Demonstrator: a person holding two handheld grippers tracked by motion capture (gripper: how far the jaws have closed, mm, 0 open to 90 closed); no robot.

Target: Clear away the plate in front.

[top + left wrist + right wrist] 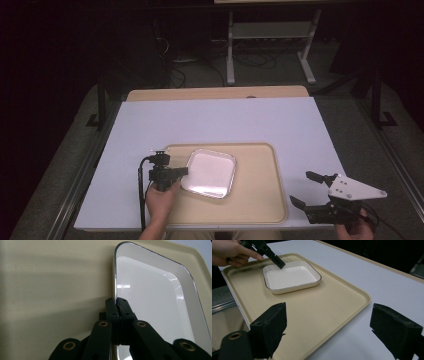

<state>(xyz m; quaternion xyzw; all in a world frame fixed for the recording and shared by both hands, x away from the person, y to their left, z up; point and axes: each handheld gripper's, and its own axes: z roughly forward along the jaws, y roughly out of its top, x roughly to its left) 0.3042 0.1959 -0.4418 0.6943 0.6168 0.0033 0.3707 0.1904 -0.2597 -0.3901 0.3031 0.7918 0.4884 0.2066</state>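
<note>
I see a beige serving tray (260, 200) lying on the near half of the white table top (215, 120), with a white square dish with a dark rim (210, 172) resting on the tray's left part; the dish sits flat, its near right corner toward the tray's middle. My left gripper (181, 171) comes in from the near left, held by the left hand (159, 200), and its jaws are pressed together on the dish's left rim; in the left gripper view the two black jaws meet on the thin edge of the dish (155, 297), one pad inside the rim and one outside, with the tray's beige floor (50, 290) on the outer side. In the right gripper view I see that same gripper (279, 264) pinching the dish's far left corner, the hand (229, 252) behind it. My right gripper (304, 189) hovers off the tray's near right corner, above the white top, well apart from the dish; its jaws are spread wide, nothing between them, and the grey three-cornered plate (355, 189) sits on top; the right hand (357, 227) holds it at the near edge. In the right gripper view its jaws frame the tray's edge (352, 307) and the dish (292, 277) lies farther off.
</note>
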